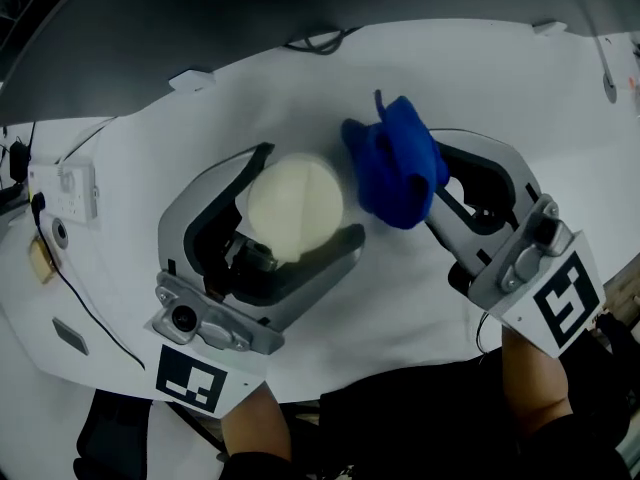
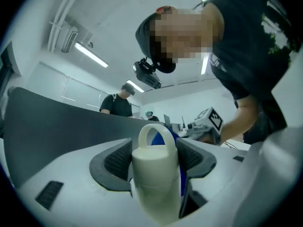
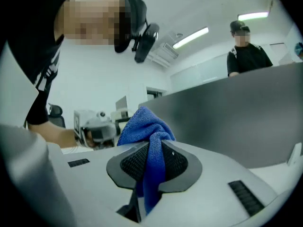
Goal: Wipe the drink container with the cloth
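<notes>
1. Head view, far left: a white socket box (image 1: 65, 190) sits on the white table (image 1: 480, 78), cable trailing off it.
2. Next, the left gripper (image 1: 310, 193) is clamped on the drink container (image 1: 295, 206), one jaw on each side of it. The cream container stands upright on the table.
3. The left gripper view shows the container's loop handle (image 2: 156, 134) on top, with blue behind it.
4. Just right of the container, the blue cloth (image 1: 395, 163) is bunched up; I cannot tell whether the two touch.
5. The right gripper (image 1: 432, 183) pinches the cloth tight; its own view shows fabric squeezed between the pads (image 3: 132, 163).
</notes>
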`<action>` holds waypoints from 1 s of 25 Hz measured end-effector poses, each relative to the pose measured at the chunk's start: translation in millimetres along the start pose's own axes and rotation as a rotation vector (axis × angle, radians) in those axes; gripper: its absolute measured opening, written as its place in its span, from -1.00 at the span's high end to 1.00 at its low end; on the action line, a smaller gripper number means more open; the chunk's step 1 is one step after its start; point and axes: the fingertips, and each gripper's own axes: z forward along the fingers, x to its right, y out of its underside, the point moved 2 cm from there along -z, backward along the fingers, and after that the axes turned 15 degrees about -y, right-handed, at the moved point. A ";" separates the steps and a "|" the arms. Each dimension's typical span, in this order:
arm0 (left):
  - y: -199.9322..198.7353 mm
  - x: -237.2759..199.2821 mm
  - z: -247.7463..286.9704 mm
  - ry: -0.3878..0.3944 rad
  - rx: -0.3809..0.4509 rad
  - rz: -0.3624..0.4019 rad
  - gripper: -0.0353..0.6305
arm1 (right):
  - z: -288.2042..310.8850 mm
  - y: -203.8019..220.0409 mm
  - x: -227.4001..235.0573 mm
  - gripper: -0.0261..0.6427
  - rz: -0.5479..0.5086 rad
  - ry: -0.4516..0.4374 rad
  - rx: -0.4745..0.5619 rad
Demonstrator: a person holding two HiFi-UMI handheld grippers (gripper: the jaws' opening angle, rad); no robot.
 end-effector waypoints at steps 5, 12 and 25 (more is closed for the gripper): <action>0.3 -1.2 -0.1 0.015 0.020 -0.041 0.03 | 9.6 -48.8 -21.7 0.79 -0.159 -0.167 0.124; 2.6 -2.5 -0.9 -0.003 0.022 -0.083 0.03 | 38.2 19.4 -21.0 0.79 -0.167 -0.186 -0.063; -2.9 11.1 -7.9 0.005 -0.050 -0.031 0.04 | 32.7 73.6 -25.6 0.78 -0.053 -0.116 -0.292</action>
